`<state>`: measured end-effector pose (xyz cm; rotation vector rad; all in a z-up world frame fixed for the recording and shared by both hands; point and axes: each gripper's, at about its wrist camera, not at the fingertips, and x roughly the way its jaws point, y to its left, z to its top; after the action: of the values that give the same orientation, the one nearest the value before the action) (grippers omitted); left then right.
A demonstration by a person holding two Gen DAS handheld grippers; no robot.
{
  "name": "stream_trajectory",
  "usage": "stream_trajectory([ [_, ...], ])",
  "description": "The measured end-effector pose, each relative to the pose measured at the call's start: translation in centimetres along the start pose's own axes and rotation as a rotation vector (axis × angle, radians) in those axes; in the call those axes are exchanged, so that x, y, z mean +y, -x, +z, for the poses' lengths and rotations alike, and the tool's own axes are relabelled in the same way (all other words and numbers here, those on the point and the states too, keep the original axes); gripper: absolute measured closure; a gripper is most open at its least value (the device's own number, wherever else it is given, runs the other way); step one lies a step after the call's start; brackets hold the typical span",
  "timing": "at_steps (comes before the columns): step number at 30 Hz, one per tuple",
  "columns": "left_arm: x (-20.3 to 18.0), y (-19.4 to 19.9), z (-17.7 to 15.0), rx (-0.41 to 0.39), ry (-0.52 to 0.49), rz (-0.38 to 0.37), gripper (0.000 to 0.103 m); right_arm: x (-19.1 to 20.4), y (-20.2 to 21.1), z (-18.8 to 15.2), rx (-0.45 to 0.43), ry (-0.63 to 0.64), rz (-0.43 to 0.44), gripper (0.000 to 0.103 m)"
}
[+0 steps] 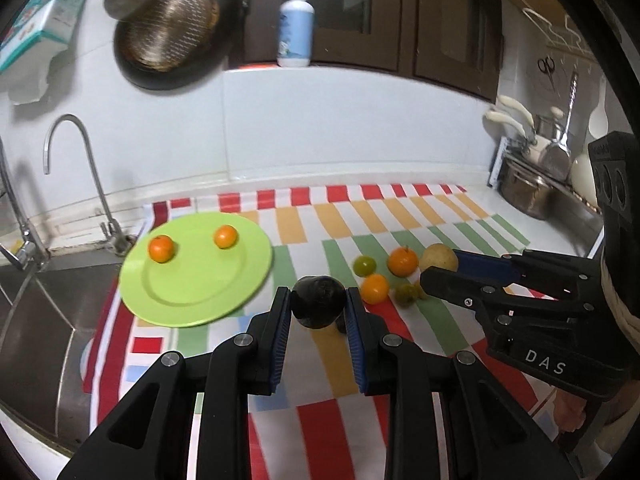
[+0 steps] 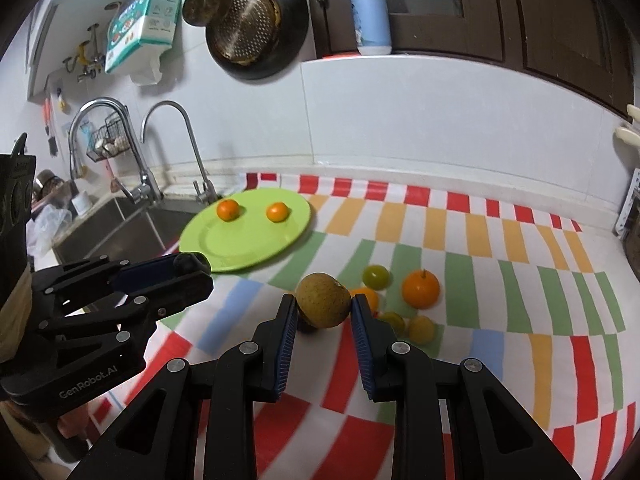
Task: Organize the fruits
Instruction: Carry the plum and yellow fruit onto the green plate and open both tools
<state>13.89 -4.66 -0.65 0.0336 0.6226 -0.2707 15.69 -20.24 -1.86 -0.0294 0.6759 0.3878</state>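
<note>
Left claw (image 1: 319,300) clamped on dark fruit (image 1: 318,300), held just above striped cloth (image 1: 400,220) on bench, beside green plate (image 1: 196,284). Right claw (image 2: 324,310) clamped on brown speckled fruit (image 2: 324,300), close over cloth. Two small oranges (image 1: 161,249) (image 1: 226,236) lie on plate, apart from each other. Loose cluster on cloth right of plate: larger orange (image 2: 421,289), green fruit (image 2: 376,277), small orange (image 2: 366,298), two yellowish fruits (image 2: 421,329). Sink (image 1: 44,312) left of cloth.

White counter (image 2: 500,184) carries striped cloth (image 2: 480,280); on cloth: green plate (image 2: 224,252), loose oranges (image 2: 421,289), small green fruit (image 2: 376,276).
</note>
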Motion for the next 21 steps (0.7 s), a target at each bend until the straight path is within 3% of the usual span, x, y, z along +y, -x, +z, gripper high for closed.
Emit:
stream_trajectory([
  [21,8.0,1.4,2.7,-0.082,0.043,0.129,0.076,6.7,-3.8,5.4,-0.047,0.08,0.069,0.074],
])
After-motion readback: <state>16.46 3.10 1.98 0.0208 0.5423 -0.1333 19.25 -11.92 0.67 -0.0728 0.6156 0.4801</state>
